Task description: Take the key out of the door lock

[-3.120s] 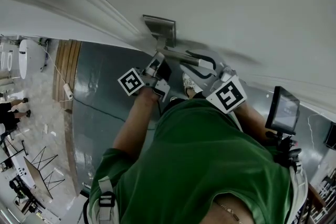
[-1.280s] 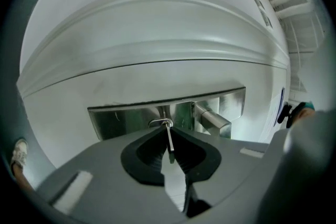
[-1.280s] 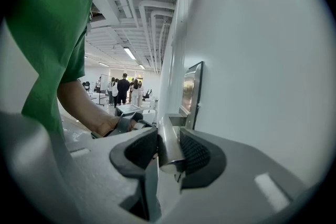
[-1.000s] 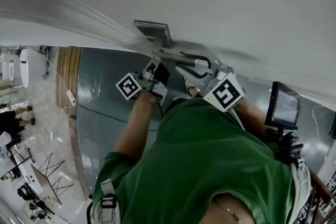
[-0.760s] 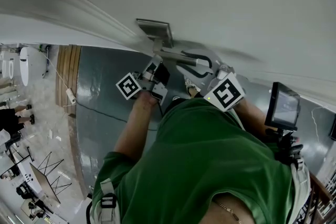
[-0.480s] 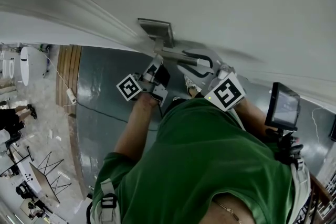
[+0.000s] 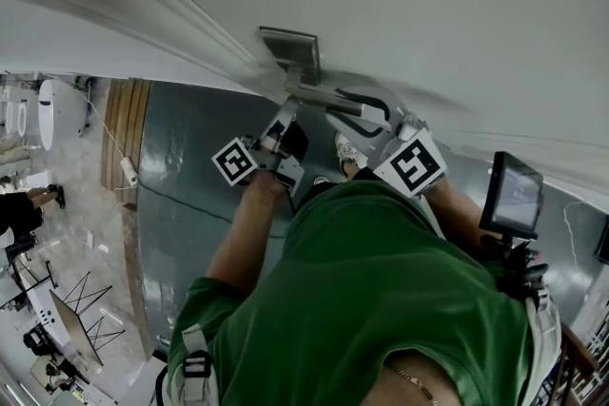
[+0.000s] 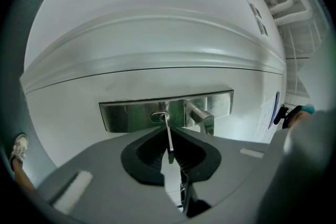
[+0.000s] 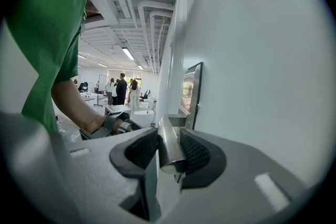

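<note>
The left tool (image 8: 169,130) has its jaws drawn in narrow and pinching the key (image 8: 168,139), which we're seeing edge-on as a thin pale sliver of metal. Its tip is seated in the keyhole (image 8: 159,117), left of centre on the lock plate (image 8: 126,115). So the key is in the lock, not yet out.

This one should handle light and rigid, I'd say, but it's flat, smooth and slippery. The hold belongs on the broad faces of the bow, the pads square to them, and that looks like the grip here. It will likely want a straight pull away from the lock plate. Any sideways lean could bind the blade or let it skid between the pads.

Over on the right tool (image 9: 169,153), the ribbed dark pads are closed round the lever handle (image 9: 169,144), a rounded bar of brushed metal standing out from the right part of the lock plate.

The lock plate itself is a long rectangle of shiny steel, lying flat on the white door (image 8: 157,23). Above it run smooth moulded ridges across the painted face.
</note>
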The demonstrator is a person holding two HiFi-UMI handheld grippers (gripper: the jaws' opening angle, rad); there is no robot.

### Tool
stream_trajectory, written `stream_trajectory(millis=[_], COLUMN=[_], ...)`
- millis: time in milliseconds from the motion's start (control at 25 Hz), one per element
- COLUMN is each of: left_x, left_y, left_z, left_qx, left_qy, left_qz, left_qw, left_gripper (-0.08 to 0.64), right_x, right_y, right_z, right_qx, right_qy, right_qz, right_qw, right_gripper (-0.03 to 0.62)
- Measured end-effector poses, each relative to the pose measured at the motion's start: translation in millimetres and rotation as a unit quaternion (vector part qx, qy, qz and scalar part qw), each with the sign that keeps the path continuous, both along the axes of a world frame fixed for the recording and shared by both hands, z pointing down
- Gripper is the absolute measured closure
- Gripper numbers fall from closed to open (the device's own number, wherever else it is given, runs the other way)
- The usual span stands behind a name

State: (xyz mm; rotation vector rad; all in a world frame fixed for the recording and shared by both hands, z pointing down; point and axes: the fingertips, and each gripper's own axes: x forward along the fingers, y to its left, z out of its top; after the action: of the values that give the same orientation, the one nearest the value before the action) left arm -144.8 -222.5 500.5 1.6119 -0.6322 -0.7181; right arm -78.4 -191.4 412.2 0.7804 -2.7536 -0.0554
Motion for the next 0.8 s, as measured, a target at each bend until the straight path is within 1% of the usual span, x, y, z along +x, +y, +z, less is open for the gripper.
stream_trajectory(millis=[440, 560, 800], left_x=[-17, -23, -30], left_y=[13, 17, 26], left_z=[-1, -3, -19], left_qx=[0.016, 0.03, 0.065], left_qy=[-0.025, -0.042, -0.074], left_qz=[-0.025, -0.036, -0.054], left_qw=[0.9992, 0.998, 0.9937], left_gripper=[0.535, 0.535, 0.535], right_x=[11, 16, 27], right_y=[-7, -10, -16], right_z=[8, 12, 16], right_qx=[-0.002, -0.011, -0.01], right_qy=[0.006, 0.005, 0.013], right_qz=[0.0, 0.005, 0.008], right_qw=[1.0, 1.0, 1.0], right_gripper=[0.46, 0.459, 0.459])
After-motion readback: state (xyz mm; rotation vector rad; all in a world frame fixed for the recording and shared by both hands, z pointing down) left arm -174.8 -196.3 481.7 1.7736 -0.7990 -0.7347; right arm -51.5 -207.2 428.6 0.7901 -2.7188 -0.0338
